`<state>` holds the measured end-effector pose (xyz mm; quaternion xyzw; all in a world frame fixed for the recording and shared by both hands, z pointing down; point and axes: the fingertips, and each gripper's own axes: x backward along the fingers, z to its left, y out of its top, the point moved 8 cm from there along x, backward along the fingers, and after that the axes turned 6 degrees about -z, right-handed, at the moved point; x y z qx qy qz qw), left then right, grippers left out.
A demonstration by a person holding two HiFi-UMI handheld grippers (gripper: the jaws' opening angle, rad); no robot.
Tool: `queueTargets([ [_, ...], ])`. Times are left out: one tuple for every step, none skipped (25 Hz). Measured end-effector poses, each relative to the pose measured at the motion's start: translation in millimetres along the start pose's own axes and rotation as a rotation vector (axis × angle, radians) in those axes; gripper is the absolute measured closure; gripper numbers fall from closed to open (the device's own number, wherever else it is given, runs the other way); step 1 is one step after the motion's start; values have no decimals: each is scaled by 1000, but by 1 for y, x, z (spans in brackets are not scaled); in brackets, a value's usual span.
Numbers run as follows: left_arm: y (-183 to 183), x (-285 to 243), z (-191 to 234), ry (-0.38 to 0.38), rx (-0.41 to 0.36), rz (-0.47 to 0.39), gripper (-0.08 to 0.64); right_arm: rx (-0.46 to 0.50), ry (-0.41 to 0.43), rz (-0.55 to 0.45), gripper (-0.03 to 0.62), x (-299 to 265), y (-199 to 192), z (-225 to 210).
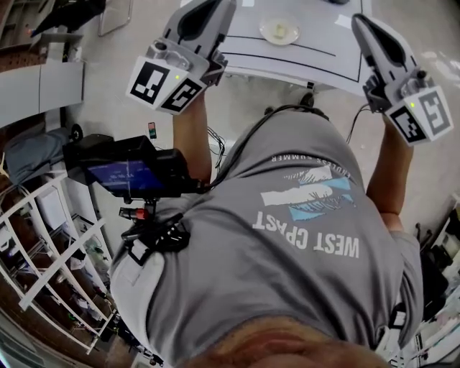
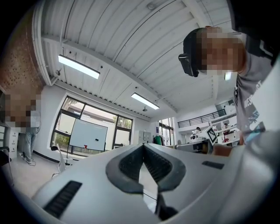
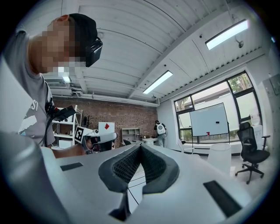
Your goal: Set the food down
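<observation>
A white tabletop (image 1: pixel 323 43) marked with black lines lay at the top. Near its middle sat a small round dish (image 1: pixel 279 30) holding something pale. The left hand-held gripper (image 1: pixel 208 14) hung at the tabletop's left edge and the right hand-held gripper (image 1: pixel 366 32) at its right edge. Below the tabletop was the person's grey shirt (image 1: pixel 287 237).

Daylight from the big windows (image 2: pixel 94 114) fills the room brightly and evenly, so shadows stay soft. Above the windows, ceiling strip lights (image 2: pixel 78 66) glare white. Both gripper views bend hard and go black at their rims; my head view curves too, yet stays sharp.
</observation>
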<state>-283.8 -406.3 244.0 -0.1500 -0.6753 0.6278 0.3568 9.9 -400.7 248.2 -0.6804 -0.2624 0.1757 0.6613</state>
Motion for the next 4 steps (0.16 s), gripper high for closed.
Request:
queueTargets([
  [-1, 0, 1, 0, 3, 0, 552, -1, 1, 2, 584, -1, -1, 0],
  [-2, 2, 1, -1, 5, 0, 552, -3, 1, 4, 584, -2, -2, 1],
  [-2, 4, 1, -1, 6, 0, 552, -4, 1, 5, 584, -3, -4, 3],
  [-3, 6, 1, -2, 8, 1, 552, -6, 1, 6, 584, -4, -6, 5],
])
